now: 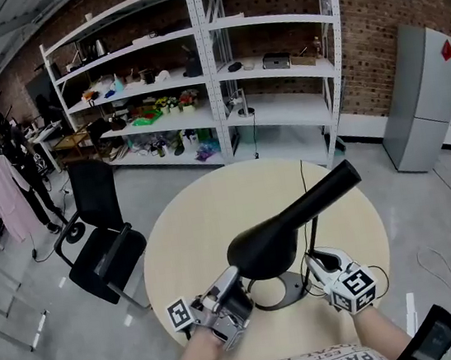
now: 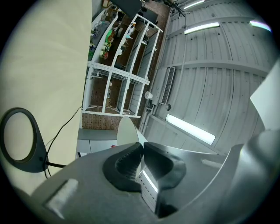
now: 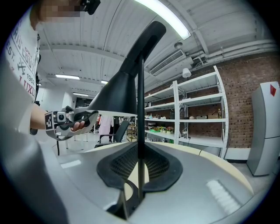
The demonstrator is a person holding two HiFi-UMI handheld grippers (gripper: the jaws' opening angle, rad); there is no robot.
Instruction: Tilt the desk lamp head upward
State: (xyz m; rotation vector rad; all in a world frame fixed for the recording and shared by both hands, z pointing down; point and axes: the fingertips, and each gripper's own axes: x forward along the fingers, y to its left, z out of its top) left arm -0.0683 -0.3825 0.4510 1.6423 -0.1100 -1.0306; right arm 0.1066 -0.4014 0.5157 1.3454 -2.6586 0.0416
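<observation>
A black desk lamp stands on the round beige table (image 1: 205,211). Its cone-shaped head (image 1: 274,230) slants up to the right above a ring base (image 1: 295,287). My right gripper (image 1: 313,261) is shut on the thin upright stem (image 3: 141,109), which runs between its pads (image 3: 164,168). The lamp head (image 3: 120,96) rises above it in the right gripper view. My left gripper (image 1: 232,275) points upward with its tips at the lower rim of the head, jaws closed on that rim (image 2: 141,146). The right gripper view shows it (image 3: 89,114) at the rim's left corner. The base (image 2: 37,146) lies at the left of the left gripper view.
The lamp's black cable (image 1: 302,177) runs across the table to its far edge. A black office chair (image 1: 101,242) stands left of the table. White shelving (image 1: 219,76) lines the brick wall behind, and a grey cabinet (image 1: 426,97) stands at the right.
</observation>
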